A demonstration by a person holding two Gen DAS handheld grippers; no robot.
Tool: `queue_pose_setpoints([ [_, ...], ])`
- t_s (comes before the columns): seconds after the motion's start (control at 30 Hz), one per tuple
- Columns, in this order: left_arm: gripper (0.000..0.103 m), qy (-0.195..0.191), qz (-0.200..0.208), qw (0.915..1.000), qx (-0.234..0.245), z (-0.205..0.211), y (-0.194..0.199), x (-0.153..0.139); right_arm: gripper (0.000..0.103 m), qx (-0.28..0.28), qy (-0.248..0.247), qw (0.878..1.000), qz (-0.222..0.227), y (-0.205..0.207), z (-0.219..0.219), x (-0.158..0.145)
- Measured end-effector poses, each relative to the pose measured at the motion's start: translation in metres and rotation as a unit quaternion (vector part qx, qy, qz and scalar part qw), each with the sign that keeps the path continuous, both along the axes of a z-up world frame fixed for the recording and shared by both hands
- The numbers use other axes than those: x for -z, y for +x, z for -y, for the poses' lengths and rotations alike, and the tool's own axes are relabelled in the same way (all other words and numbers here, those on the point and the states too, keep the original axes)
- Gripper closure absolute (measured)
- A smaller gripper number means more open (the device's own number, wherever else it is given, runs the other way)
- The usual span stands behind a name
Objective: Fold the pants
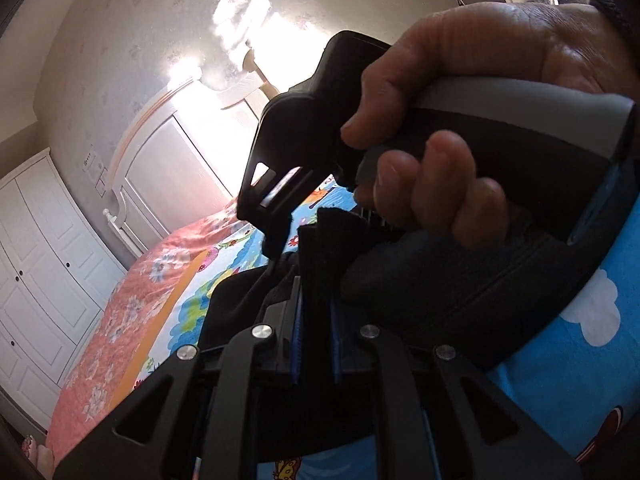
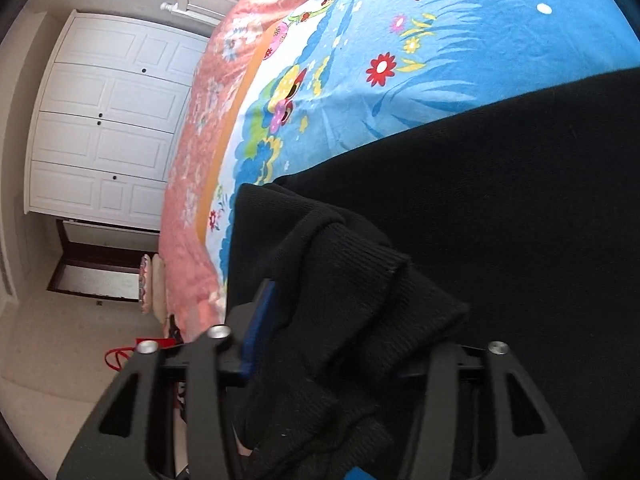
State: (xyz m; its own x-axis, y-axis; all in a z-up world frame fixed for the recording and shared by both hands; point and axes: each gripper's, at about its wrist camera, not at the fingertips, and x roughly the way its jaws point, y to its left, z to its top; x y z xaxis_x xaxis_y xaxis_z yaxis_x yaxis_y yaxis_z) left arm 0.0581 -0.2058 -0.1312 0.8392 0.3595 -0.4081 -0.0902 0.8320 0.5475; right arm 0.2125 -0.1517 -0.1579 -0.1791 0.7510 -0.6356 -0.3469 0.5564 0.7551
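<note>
1. Your left tool [image 1: 316, 304] has its blue pads drawn together on a strip of the black pants [image 1: 320, 264]; the fabric rises out from between them and ends in a ragged edge near the right hand [image 1: 452, 128].
2. In the left wrist view that right hand wraps the handle of the right tool [image 1: 276, 236], whose body blocks most of the middle of the picture. Its fingertips dip behind the cloth, so from this side you cannot tell how they stand.
3. In the right wrist view, your right tool [image 2: 340, 344] has the ribbed cuffs of the pants [image 2: 360, 264] bunched between its fingers. Only one blue pad [image 2: 260, 320] shows, on the left; the other is buried under the knit. The fingers look closed in on the cloth, but you cannot see both pads pressing.
4. The rest of the pants lies spread flat on the bed [image 2: 460, 60], a wide black area running off the right edge of the picture, so its full outline is cut off.
5. The bed carries a blue cartoon sheet with flowers, and a pink floral cover [image 2: 192, 160] hangs over its side.
6. White wardrobe doors [image 2: 108, 120] stand beyond the bed; sunlight burns out the headboard [image 1: 188, 136] in the left wrist view.
</note>
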Motion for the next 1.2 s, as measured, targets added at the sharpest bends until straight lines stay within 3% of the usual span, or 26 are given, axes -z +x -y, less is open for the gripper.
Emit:
queue_pose_setpoints([
  [0.1,0.092,-0.002,0.005,0.9998,0.019,0.011,0.007,-0.002,0.081,0.023,0.006,1.0,0.017,0.007,0.036,-0.009],
  [0.23,0.092,0.0,-0.007,0.9977,0.067,0.049,0.02,0.012,0.082,0.059,-0.011,0.998,0.022,0.02,0.083,0.0],
  [0.43,0.092,-0.022,-0.045,0.9949,0.087,0.073,0.041,0.038,0.082,0.07,-0.04,0.996,0.043,0.025,0.096,0.021],
  [0.5,0.084,-0.032,-0.054,0.9944,0.085,0.073,0.043,0.043,0.081,0.073,-0.054,0.993,0.071,0.021,0.096,0.021],
  [0.57,0.06,-0.069,-0.066,0.9906,0.098,0.067,0.039,0.035,0.079,0.072,-0.062,0.991,0.096,0.016,0.098,0.019],
  [0.67,0.058,-0.182,-0.045,0.9781,0.091,0.033,0.017,0.005,0.076,0.069,-0.084,0.985,0.132,0.011,0.094,0.014],
  [0.73,0.054,-0.23,-0.012,0.9713,0.06,-0.004,-0.004,-0.011,0.076,0.075,-0.095,0.982,0.144,0.011,0.091,0.013],
  [0.8,0.054,-0.247,0.003,0.9682,0.042,-0.035,-0.027,-0.016,0.076,0.078,-0.104,0.98,0.153,0.008,0.088,0.011],
  [0.9,0.053,-0.247,-0.006,0.9687,0.021,-0.062,-0.058,-0.007,0.076,0.076,-0.101,0.981,0.148,0.006,0.087,0.008],
  [0.97,0.045,-0.265,-0.017,0.9641,0.006,-0.07,-0.062,-0.002,0.077,0.078,-0.092,0.983,0.137,0.008,0.089,0.009],
  [1.03,0.043,-0.21,0.003,0.9776,0.002,-0.042,-0.065,0.002,0.078,0.079,-0.082,0.986,0.125,0.008,0.092,0.01],
  [1.1,0.042,-0.136,0.015,0.9901,0.031,-0.006,-0.059,0.003,0.08,0.076,-0.076,0.987,0.116,0.009,0.094,0.011],
  [1.2,0.041,-0.037,-0.007,0.9945,0.098,0.047,-0.036,0.008,0.082,0.066,-0.069,0.989,0.112,0.009,0.095,0.006],
])
